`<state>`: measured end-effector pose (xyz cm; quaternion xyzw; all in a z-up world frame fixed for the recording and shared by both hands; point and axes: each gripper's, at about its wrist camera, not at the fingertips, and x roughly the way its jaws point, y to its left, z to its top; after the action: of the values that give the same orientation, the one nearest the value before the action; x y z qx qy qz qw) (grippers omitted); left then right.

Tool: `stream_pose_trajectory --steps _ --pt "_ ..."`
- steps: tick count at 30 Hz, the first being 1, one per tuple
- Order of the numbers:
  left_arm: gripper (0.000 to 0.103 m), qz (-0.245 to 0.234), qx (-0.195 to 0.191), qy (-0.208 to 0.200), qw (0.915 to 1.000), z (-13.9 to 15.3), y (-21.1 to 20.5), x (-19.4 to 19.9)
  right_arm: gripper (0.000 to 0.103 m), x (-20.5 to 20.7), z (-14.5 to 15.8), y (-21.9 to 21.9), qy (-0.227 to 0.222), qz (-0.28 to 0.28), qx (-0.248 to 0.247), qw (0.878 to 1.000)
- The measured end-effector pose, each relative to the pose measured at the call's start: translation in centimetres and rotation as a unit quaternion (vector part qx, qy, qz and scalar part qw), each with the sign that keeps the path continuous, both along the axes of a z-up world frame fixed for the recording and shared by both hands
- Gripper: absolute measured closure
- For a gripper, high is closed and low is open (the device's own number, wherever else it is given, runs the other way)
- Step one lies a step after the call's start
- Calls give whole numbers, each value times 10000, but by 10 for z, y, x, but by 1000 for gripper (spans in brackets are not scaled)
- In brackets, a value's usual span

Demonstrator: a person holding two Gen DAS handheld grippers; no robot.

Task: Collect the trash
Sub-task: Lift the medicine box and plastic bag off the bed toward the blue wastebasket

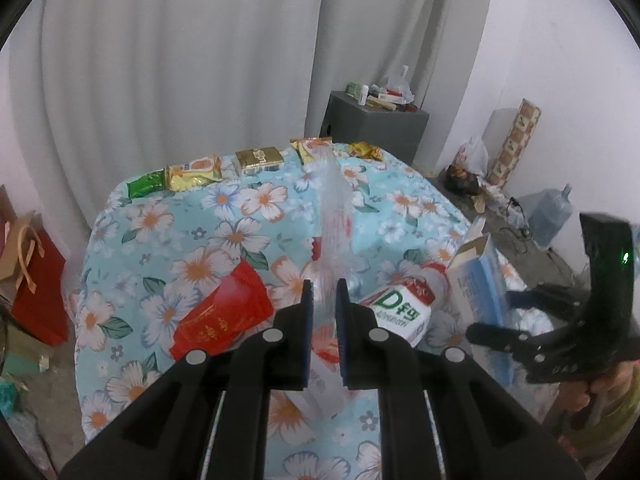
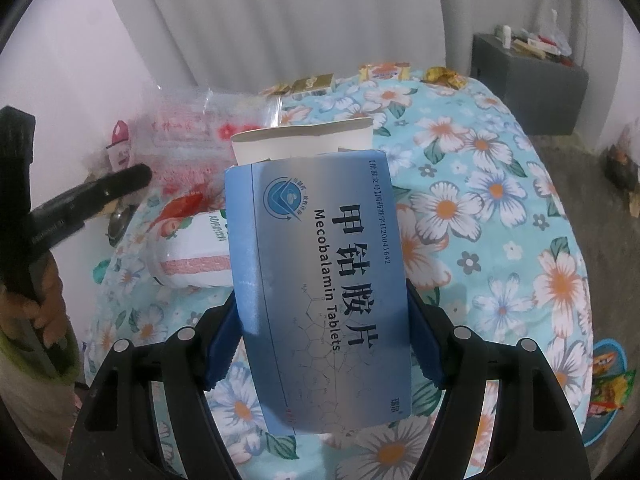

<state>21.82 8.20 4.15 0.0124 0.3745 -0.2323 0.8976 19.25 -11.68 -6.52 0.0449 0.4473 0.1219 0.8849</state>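
My left gripper (image 1: 324,296) is shut on the edge of a clear plastic zip bag (image 1: 336,216), held upright over the floral table; the bag also shows in the right wrist view (image 2: 188,136). My right gripper (image 2: 320,312) is shut on a blue Mecobalamin tablet box (image 2: 320,280) with its top flap open, held above the table; it also shows in the left wrist view (image 1: 480,280). A white drink bottle (image 1: 400,304) with a green label lies between the grippers. A red packet (image 1: 224,316) lies on the cloth to the left.
Snack wrappers (image 1: 196,172), a gold box (image 1: 258,160) and a yellow wrapper (image 1: 366,150) line the table's far edge. A grey cabinet (image 1: 376,128) with clutter stands behind. Red gift bags (image 1: 36,280) sit on the floor at left, a water jug (image 1: 552,212) at right.
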Motion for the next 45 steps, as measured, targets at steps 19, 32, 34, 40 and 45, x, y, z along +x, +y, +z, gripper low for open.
stream_pose_trajectory --steps 19,32,34,40,45 --pt "93 153 635 -536 9964 18 -33 -19 34 -5 6 -4 -124 -54 188 9997" --pt "93 78 812 -805 9934 32 -55 -28 34 -11 13 -14 -202 -160 323 9991" --pt "93 66 826 -832 9931 34 -57 -30 34 -13 15 -14 -219 -170 333 9991" --pt "93 29 925 -948 9912 36 -62 -37 34 -18 19 -17 -275 -175 360 9988" --pt "93 9 955 -1033 9901 41 -65 -44 34 -23 23 -20 -325 -174 391 9986"
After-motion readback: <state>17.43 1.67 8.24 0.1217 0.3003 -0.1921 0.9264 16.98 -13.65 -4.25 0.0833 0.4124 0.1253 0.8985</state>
